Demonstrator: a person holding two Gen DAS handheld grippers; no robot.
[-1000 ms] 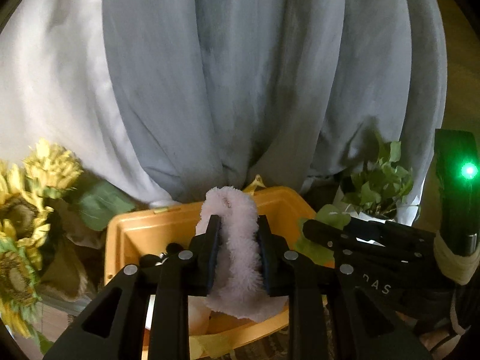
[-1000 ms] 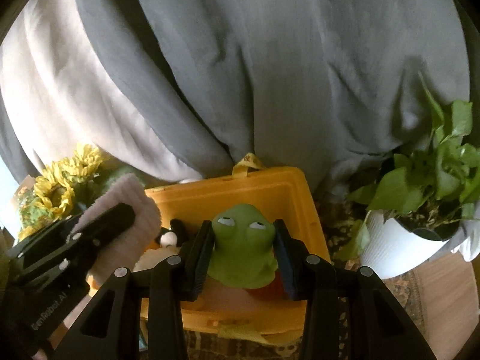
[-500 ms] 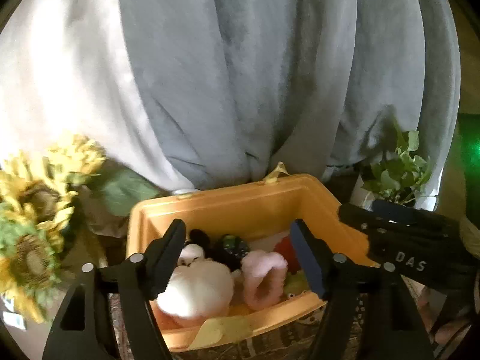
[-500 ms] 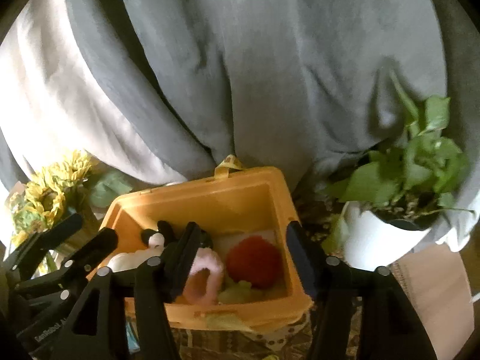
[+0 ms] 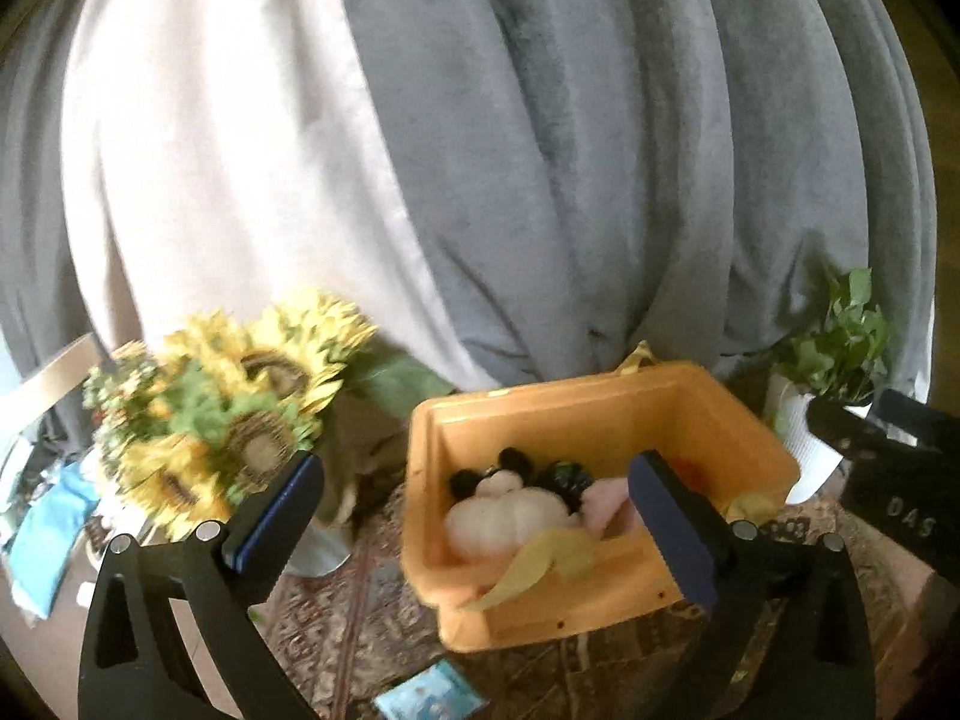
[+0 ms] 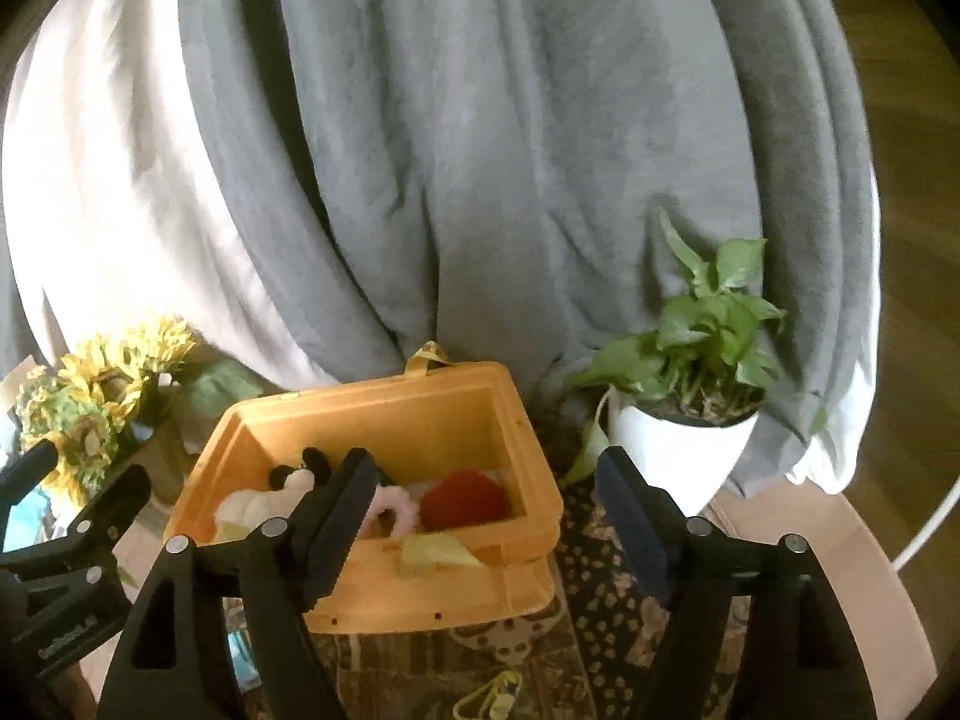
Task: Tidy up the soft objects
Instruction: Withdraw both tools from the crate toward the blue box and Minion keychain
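Left claw (image 5: 474,516) spread apart and empty, right claw (image 6: 483,519) likewise, orange bin (image 6: 384,414) holding plush toys (image 5: 510,513)

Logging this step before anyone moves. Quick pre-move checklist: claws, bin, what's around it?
1. Left claw open, empty: ok.
2. Right claw open, empty: ok.
3. Pink fuzzy ring and red plush inside the orange bin: ok.
4. Bin upright on the patterned rug: ok.
5. Potted plant apart from the bin: ok.
6. More soft items left outside the bin: cannot tell.
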